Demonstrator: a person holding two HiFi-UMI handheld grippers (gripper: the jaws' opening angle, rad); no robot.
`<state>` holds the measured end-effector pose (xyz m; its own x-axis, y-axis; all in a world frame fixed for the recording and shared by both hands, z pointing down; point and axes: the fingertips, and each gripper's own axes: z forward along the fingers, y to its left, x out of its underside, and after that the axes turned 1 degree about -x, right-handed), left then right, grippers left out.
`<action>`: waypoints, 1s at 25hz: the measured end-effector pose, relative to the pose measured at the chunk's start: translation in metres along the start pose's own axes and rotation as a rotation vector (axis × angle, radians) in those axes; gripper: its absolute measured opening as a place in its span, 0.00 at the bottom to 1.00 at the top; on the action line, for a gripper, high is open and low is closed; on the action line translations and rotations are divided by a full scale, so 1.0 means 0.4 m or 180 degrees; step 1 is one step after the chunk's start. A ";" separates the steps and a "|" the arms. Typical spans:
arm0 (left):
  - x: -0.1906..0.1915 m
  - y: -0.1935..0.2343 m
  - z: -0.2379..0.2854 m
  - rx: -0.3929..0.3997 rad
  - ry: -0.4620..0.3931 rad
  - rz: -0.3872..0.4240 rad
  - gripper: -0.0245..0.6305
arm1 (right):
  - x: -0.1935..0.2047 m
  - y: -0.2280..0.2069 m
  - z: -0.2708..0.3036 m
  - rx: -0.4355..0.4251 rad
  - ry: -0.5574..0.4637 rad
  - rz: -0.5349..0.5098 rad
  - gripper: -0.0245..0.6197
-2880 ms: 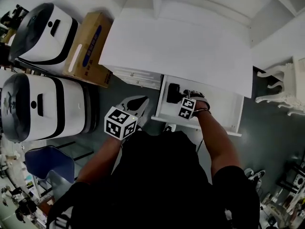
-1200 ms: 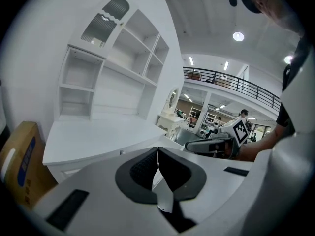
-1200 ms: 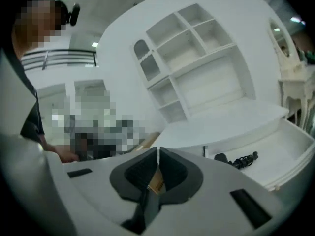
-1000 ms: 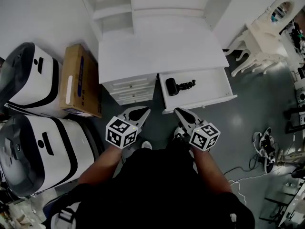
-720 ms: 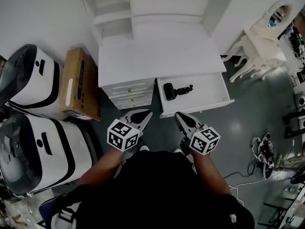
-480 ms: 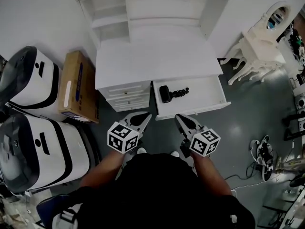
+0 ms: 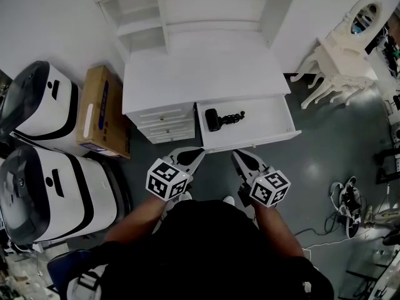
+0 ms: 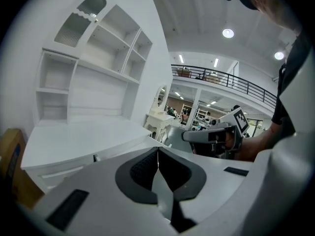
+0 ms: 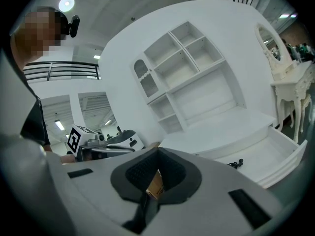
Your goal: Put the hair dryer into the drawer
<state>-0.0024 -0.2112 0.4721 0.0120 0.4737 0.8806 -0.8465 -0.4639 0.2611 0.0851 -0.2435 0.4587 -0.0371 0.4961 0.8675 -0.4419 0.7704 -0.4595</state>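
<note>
- The left tool [image 7: 195, 150], a grey, smooth-shelled plastic gripper, has its two dark ribbed pads pressed together with nothing between them.
- The right tool [image 7: 238, 155] is of the same make and is likewise closed and empty; a sliver of brown shows through the slit behind its pads.
- Each tool carries a cube printed with black-and-white square patterns: one on the left [image 7: 167, 180], one on the right [image 7: 270, 188]. They bear no letters.
- Both tools hang just in front of the open white drawer [image 7: 269, 137], apart from it.
- The black hair dryer [image 7: 213, 119] lies in the left part of the drawer, with its black curly cord [image 7: 235, 115] beside it on the drawer floor.
- The drawer belongs to a white, matt, flat-topped desk [image 7: 200, 74] with a stack of small drawers to its left and a white shelf unit [image 7: 144, 17] of square compartments behind.
- A brown cardboard box [image 7: 100, 112] with a blue stripe and a white strip stands left of the desk; its print is too small to read.
- Two rounded white-and-black glossy machines [image 7: 47, 99] sit further left.
- A white carved dressing table with an oval mirror [image 7: 350, 39] stands at the right on the grey, shiny floor [image 7: 325, 167].
</note>
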 end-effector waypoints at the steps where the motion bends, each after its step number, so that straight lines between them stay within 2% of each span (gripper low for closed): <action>1: 0.004 -0.004 0.003 0.0002 0.0023 0.0002 0.05 | 0.002 -0.006 -0.006 0.0025 -0.0015 0.0000 0.08; 7: -0.001 -0.025 0.019 0.0028 0.0045 0.0023 0.05 | 0.014 -0.034 -0.032 0.0106 -0.0062 0.0083 0.08; 14: 0.003 -0.019 0.023 0.0021 -0.0004 -0.0245 0.05 | 0.013 -0.028 -0.041 0.0040 -0.0061 0.0064 0.08; 25: -0.016 -0.033 0.032 0.0000 -0.0045 -0.0099 0.05 | 0.011 -0.043 -0.044 0.0087 -0.0029 -0.0001 0.08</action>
<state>0.0156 -0.2177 0.4683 0.0460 0.4773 0.8775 -0.8457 -0.4490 0.2886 0.1082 -0.2475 0.4669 -0.0449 0.4921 0.8694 -0.4664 0.7593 -0.4538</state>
